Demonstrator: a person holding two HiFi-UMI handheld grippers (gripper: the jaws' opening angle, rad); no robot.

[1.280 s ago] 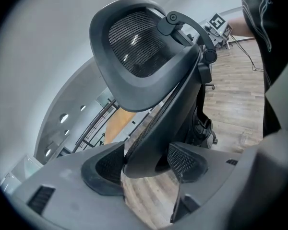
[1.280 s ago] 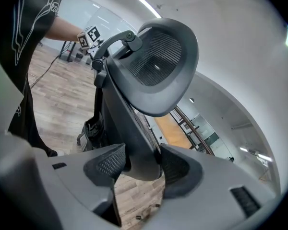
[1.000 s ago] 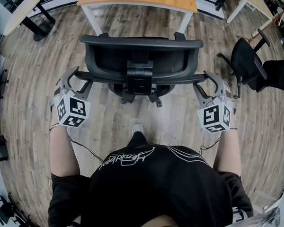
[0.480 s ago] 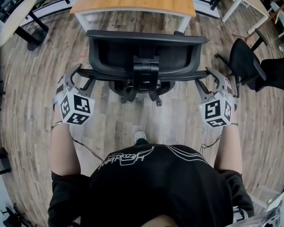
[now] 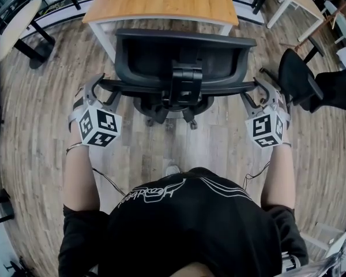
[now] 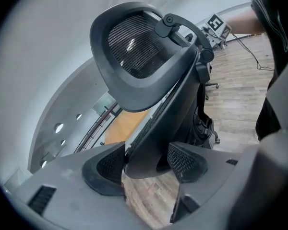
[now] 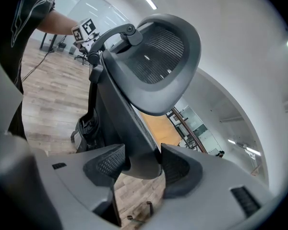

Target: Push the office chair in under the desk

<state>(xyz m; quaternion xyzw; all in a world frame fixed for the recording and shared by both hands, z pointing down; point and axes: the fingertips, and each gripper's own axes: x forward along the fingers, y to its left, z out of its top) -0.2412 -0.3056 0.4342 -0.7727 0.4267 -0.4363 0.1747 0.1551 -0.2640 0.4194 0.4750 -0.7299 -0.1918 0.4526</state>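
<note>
Fingers (image 6: 185, 161) of left gripper (image 6: 146, 159) and right gripper (image 7: 141, 163) pinch office chair (image 5: 184, 53) backrest sides.

A black short-sleeved T-shirt (image 5: 190, 229) with a white line-drawn print (image 5: 155, 193) across its front covers the person, the sleeves ending above the elbows. The tip of a pale shoe (image 5: 173, 169) shows beneath. The left hand-held gripper (image 5: 102, 89) and right hand-held gripper (image 5: 252, 91) are moulded in grey plastic, and each carries a white cube (image 5: 100, 128) printed with black square markers. Thin dark cables (image 5: 106, 181) run from both wrists toward the torso. Seen close, the jaws are lined with black pads (image 6: 185, 160) of fine dotted texture, and narrow dark slots (image 7: 245, 200) are cut into the smooth grey bodies.
</note>
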